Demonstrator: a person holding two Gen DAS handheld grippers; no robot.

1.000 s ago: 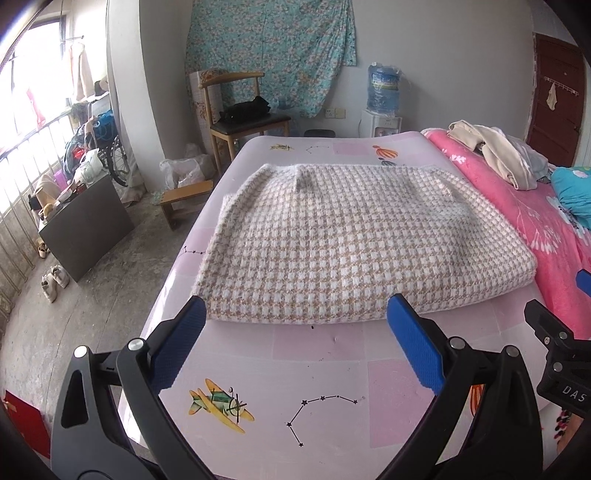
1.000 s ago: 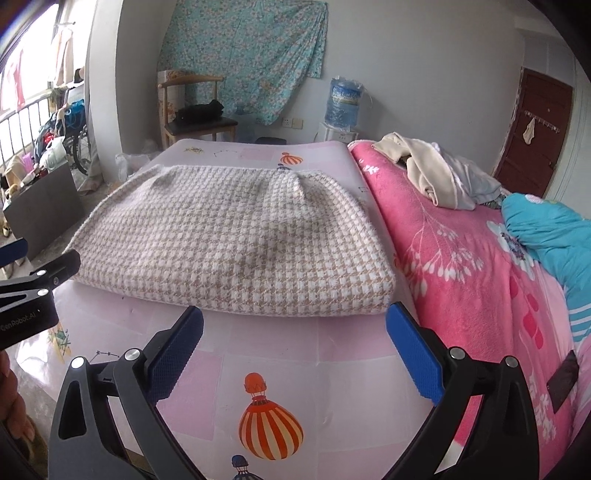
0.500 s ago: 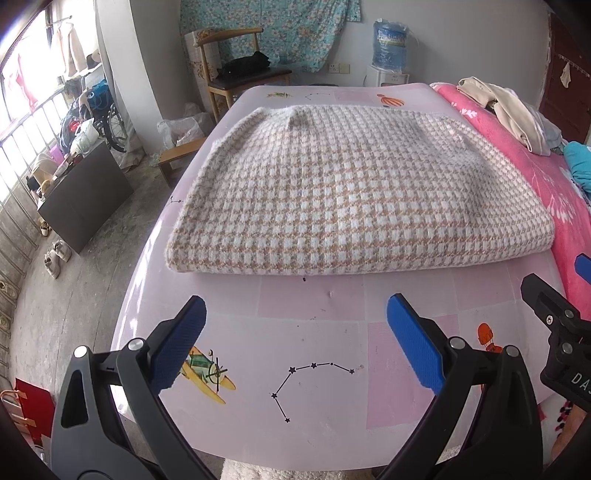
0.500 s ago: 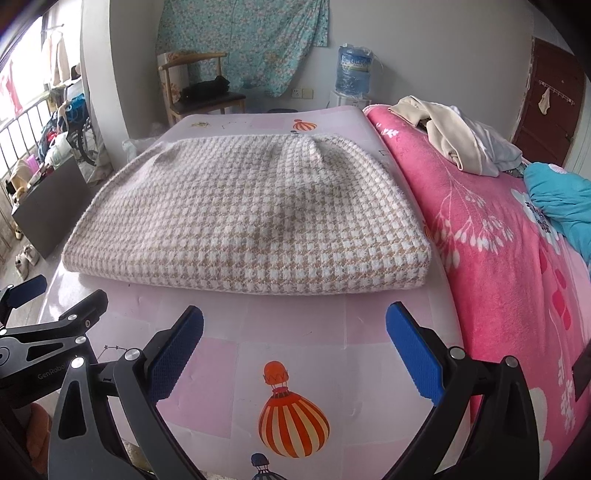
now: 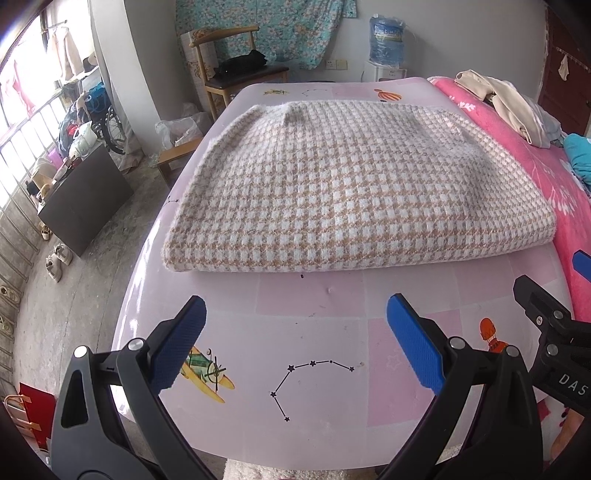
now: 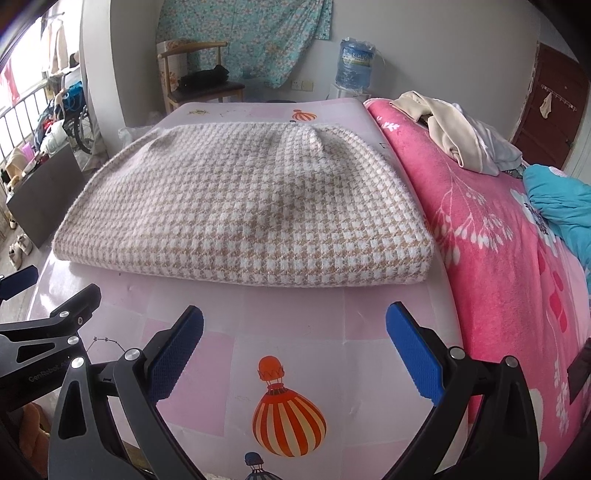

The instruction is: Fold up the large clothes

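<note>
A tan-and-white houndstooth garment [image 5: 351,188] lies folded into a thick flat rectangle on the pink patterned mat [image 5: 314,332]; it also shows in the right wrist view [image 6: 251,206]. My left gripper [image 5: 295,347] is open and empty, held above the mat short of the garment's near edge. My right gripper [image 6: 295,347] is open and empty, also short of the near edge, toward the garment's right corner. Neither touches the cloth.
A pink flowered blanket [image 6: 498,236] covers the bed to the right, with a pile of beige clothes [image 6: 454,133] and a teal cloth [image 6: 557,206]. A wooden chair [image 5: 236,74] and a water bottle [image 5: 388,33] stand beyond the mat. Floor with shoes [image 5: 55,258] lies left.
Both grippers have drawn back and risen from the garment's near edge, so more bare mat shows in front of them. The garment lies as before.
</note>
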